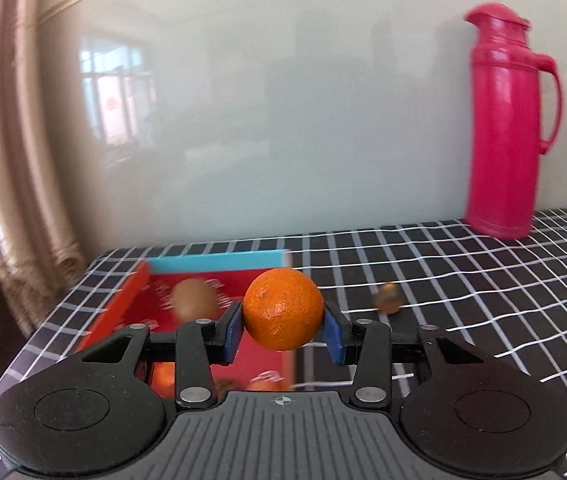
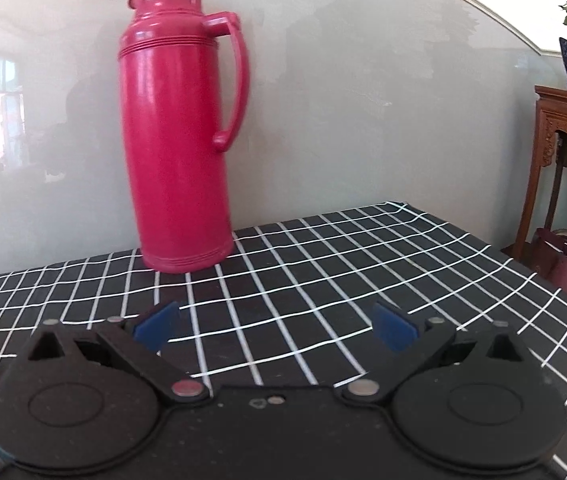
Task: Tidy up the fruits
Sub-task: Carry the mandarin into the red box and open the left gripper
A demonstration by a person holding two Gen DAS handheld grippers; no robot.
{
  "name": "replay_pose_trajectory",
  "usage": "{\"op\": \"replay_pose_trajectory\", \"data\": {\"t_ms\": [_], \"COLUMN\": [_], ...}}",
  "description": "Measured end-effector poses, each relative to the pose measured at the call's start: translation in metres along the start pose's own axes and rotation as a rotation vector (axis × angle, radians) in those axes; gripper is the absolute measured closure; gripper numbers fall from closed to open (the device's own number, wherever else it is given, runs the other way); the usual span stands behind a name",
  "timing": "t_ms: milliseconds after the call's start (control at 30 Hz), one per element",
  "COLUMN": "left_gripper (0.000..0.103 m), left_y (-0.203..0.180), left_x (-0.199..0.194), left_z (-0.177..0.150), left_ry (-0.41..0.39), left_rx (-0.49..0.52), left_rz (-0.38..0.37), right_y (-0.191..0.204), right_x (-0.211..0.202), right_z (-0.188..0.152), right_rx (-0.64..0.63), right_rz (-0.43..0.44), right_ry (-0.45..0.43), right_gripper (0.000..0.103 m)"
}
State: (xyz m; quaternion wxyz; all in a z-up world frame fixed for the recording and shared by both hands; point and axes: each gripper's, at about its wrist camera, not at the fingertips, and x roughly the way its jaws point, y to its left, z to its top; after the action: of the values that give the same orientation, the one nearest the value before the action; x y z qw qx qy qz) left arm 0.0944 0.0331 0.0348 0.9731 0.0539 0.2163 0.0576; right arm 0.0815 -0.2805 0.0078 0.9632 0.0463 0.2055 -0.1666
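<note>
Gripping an orange [image 1: 282, 309] between its blue pads, the left gripper [image 1: 283, 330] points level above the right edge of the red box [image 1: 123, 300]. Spread wide, the right gripper [image 2: 275, 328] hovers over the checked tablecloth [image 2: 323, 264], empty.

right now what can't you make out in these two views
- Left wrist view: the brown fruit in the red box is motion-blurred; kind unclear.
- Left wrist view: the box's near contents hide behind the left tongs and their orange.
- Both views: the small brown item on the checked cloth is too small and blurred to identify.
- Right wrist view: the box is out of frame.
</note>
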Motion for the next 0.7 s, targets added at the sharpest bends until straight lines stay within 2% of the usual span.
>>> {"op": "replay_pose_trajectory", "data": {"t_ms": [200,700], "left_gripper": [0.061,0.06], "left_y": [0.03,0.082], "left_x": [-0.012,-0.009], "left_z": [-0.004,-0.02], "left_ry": [-0.019,0.02], "left_rx": [-0.012,-0.052], "left_rz": [0.059,0.099], "right_y": [0.02,0.101], "right_x": [-0.005,-0.013], "right_z": [0.001,-0.004], "right_rx": [-0.029,-0.1], "right_rz": [0.03,0.126], "right_ry": [-0.007,-0.006], "right_gripper": [0.0,0.0]}}
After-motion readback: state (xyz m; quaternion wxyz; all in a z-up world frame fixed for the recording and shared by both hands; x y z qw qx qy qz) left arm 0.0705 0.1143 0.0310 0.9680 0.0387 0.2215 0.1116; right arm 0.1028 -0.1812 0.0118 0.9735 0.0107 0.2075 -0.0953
